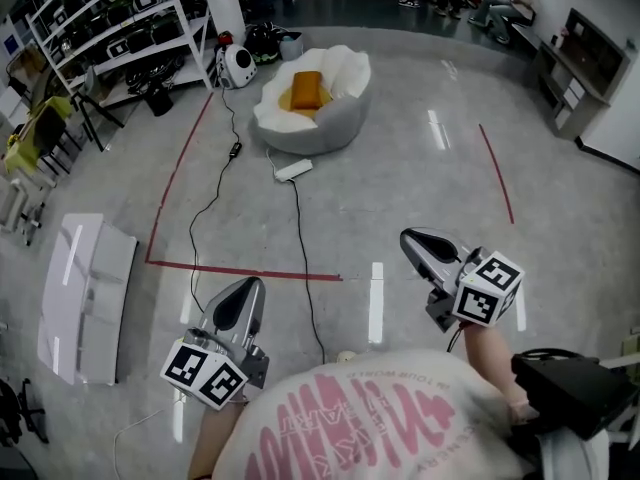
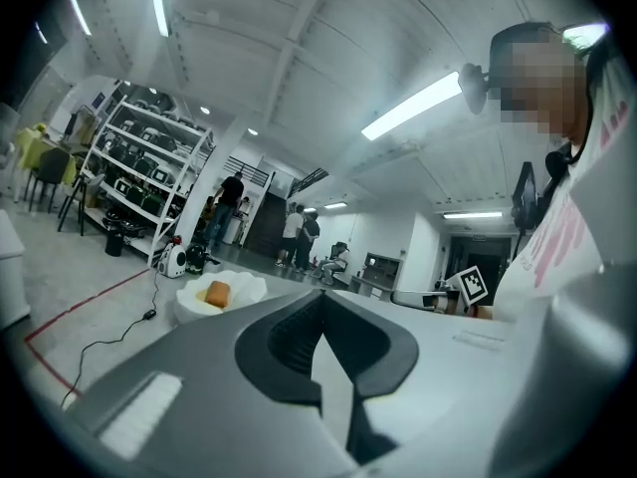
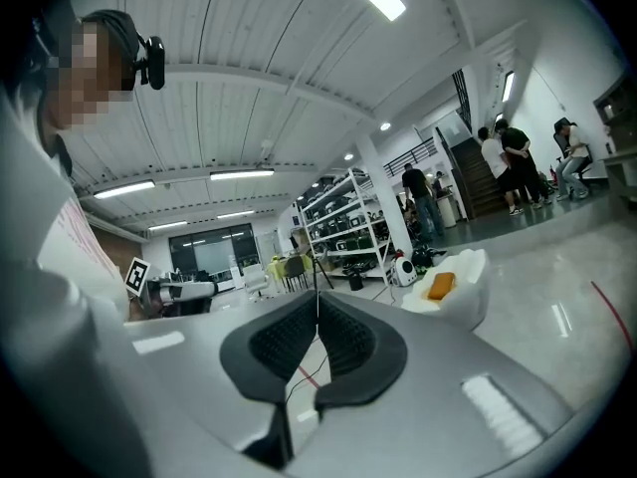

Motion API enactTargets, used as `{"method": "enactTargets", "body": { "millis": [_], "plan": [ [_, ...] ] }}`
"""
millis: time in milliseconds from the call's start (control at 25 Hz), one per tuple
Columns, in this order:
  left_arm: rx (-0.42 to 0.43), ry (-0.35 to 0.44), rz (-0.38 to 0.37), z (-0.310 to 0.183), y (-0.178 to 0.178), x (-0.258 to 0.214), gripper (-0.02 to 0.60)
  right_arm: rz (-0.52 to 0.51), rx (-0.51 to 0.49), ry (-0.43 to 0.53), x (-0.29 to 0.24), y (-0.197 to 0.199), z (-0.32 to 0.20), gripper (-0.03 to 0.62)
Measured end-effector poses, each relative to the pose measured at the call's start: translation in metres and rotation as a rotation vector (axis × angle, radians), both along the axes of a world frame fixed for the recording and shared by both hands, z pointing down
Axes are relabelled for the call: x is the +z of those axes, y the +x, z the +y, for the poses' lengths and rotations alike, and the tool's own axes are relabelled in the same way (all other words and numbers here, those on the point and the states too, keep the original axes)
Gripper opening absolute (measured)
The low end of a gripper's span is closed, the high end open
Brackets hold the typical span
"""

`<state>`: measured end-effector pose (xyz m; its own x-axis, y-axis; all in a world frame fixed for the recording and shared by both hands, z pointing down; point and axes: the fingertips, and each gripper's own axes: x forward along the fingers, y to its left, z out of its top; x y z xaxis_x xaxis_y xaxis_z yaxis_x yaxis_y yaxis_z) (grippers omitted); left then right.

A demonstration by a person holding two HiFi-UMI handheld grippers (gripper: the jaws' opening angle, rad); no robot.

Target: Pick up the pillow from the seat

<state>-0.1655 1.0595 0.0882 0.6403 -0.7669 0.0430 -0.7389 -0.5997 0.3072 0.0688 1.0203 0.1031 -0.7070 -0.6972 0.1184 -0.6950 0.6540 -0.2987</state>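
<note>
An orange pillow (image 1: 306,90) lies on a white and grey beanbag seat (image 1: 335,118) far ahead on the floor. The pillow (image 2: 218,293) is small in the left gripper view, on the seat (image 2: 244,289). In the right gripper view the pillow (image 3: 441,285) rests on the seat (image 3: 468,287) at the right. My left gripper (image 1: 240,292) is held low near my body, shut and empty. My right gripper (image 1: 412,238) is also shut with nothing in it. Both are a long way short of the seat.
Black cables (image 1: 300,238) and a white power strip (image 1: 293,169) lie on the floor between me and the seat. Red tape lines (image 1: 240,270) mark the floor. White panels (image 1: 85,293) lie at the left, shelving (image 1: 110,28) at the back left. People stand in the background (image 3: 508,162).
</note>
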Motion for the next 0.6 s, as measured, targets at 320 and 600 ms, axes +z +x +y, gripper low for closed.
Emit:
{"method": "enactTargets", "body": {
  "millis": [320, 600],
  "plan": [
    [0.018, 0.014, -0.03, -0.04, 0.024, -0.006, 0.017, -0.016, -0.008, -0.022, 0.011, 0.014, -0.022, 0.008],
    [0.023, -0.002, -0.044, -0.07, 0.035, -0.005, 0.017, -0.015, 0.008, -0.054, 0.018, 0.029, -0.042, 0.008]
  ]
}}
